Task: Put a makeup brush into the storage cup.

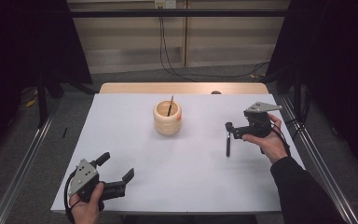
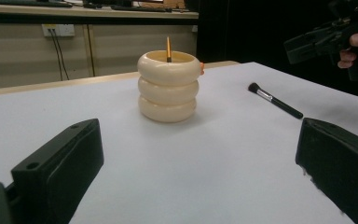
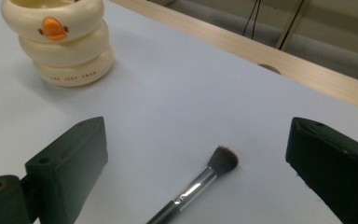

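We see a cream holder (image 1: 167, 119) built like three stacked rings standing upright near the far middle of the white sheet (image 1: 177, 172), with an orange duck-bill mark (image 3: 54, 28) on its top ring and a pencil (image 1: 169, 105) leaning inside it. Beyond the sheet we make out a strip of wooden tabletop (image 1: 182, 88). Behind that, black cables (image 1: 168, 60) hang from a wall socket (image 1: 165, 3) down to the grey floor, dark curtains (image 1: 23, 42) close both sides, and a metal rail (image 1: 23, 163) runs along the left.
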Demonstrator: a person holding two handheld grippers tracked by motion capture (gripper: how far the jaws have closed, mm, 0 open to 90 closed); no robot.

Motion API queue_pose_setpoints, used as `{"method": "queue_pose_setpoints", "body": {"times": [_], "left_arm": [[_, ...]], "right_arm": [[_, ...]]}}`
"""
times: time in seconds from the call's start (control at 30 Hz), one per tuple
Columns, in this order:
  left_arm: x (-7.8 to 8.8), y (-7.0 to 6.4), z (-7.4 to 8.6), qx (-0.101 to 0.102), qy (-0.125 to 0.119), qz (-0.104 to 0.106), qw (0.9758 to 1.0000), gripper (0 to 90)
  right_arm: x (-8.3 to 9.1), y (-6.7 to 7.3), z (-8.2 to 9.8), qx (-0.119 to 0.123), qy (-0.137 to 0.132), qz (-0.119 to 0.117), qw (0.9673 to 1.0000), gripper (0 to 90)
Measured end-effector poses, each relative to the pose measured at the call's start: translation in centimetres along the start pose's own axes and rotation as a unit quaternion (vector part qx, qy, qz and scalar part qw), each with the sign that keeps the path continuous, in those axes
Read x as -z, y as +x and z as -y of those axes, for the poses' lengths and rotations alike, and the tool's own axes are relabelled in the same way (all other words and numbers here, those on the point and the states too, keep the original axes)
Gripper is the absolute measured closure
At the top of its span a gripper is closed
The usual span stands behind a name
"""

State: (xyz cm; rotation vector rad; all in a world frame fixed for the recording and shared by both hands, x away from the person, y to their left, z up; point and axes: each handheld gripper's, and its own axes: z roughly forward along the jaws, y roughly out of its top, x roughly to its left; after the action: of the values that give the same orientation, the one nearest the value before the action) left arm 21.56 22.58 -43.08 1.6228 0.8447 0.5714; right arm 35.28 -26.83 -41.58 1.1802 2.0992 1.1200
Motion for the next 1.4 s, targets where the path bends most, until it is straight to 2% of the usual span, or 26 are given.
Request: {"method": "queue_pose_setpoints", "body": {"times": [0.2,0.27,0.4,0.5,0.63,0.7,0.73,0.8,0.9,1.03,1.07,1.17,1.23,1.33,1.37,1.4], "left_arm": [[0.0,0.0,0.0,-0.001,0.000,0.002,1.0000,0.8],[0.0,0.0,0.0,-0.001,0.001,0.000,1.0000,0.9],[-0.1,-0.1,0.0,0.000,-0.001,0.001,1.0000,0.8],[-0.1,-0.1,0.0,-0.001,0.000,0.003,1.0000,0.9],[0.0,0.0,-0.1,-0.006,-0.004,0.000,1.0000,1.0],[0.1,0.1,-0.1,-0.007,-0.003,-0.004,1.0000,0.9],[0.1,0.1,-0.1,-0.003,-0.005,-0.001,1.0000,1.0],[0.1,0.1,-0.1,-0.008,-0.002,-0.005,1.0000,0.8],[0.1,0.0,-0.1,-0.010,-0.003,-0.001,0.9999,0.6],[0.1,0.1,-0.1,-0.010,-0.004,-0.001,0.9999,0.7],[0.1,0.1,-0.1,-0.011,-0.003,-0.001,0.9999,0.7],[0.0,0.0,-0.1,-0.010,-0.002,-0.002,0.9999,0.7],[0.0,0.0,-0.1,-0.011,-0.002,-0.002,0.9999,0.8],[0.0,0.0,-0.1,-0.013,0.002,-0.003,0.9999,0.8],[0.0,-0.1,-0.1,-0.014,0.003,-0.006,0.9999,0.8],[0.0,-0.1,-0.1,-0.017,0.003,-0.010,0.9998,0.8]], "right_arm": [[-0.7,-0.7,-0.1,-0.015,0.022,0.004,0.9996,5.0],[-0.7,-1.0,-0.2,-0.019,0.032,0.007,0.9993,7.6],[-0.9,-1.5,-0.5,-0.036,0.053,-0.002,0.9979,9.7],[-1.1,-1.6,-0.6,-0.041,0.064,-0.004,0.9971,10.0],[-1.5,-1.8,-0.6,-0.046,0.079,-0.019,0.9957,10.5],[-1.7,-1.7,-0.7,-0.041,0.084,-0.022,0.9954,14.6],[-1.7,-1.6,-0.7,-0.042,0.083,-0.025,0.9953,14.5],[-1.8,-1.5,-1.0,-0.035,0.089,-0.020,0.9952,14.7],[-2.1,-1.4,-1.2,-0.033,0.104,-0.029,0.9936,16.8],[-2.5,-1.5,-1.2,-0.047,0.120,-0.042,0.9908,19.7],[-2.6,-1.6,-1.2,-0.048,0.120,-0.034,0.9910,20.5],[-2.8,-1.9,-1.2,-0.065,0.132,-0.043,0.9881,21.7],[-2.8,-2.2,-1.4,-0.075,0.143,-0.041,0.9859,23.9],[-3.1,-2.5,-1.6,-0.077,0.172,-0.048,0.9809,28.7],[-3.2,-2.6,-1.7,-0.086,0.187,-0.047,0.9775,30.3],[-3.3,-2.7,-1.7,-0.082,0.191,-0.046,0.9770,32.7]]}}
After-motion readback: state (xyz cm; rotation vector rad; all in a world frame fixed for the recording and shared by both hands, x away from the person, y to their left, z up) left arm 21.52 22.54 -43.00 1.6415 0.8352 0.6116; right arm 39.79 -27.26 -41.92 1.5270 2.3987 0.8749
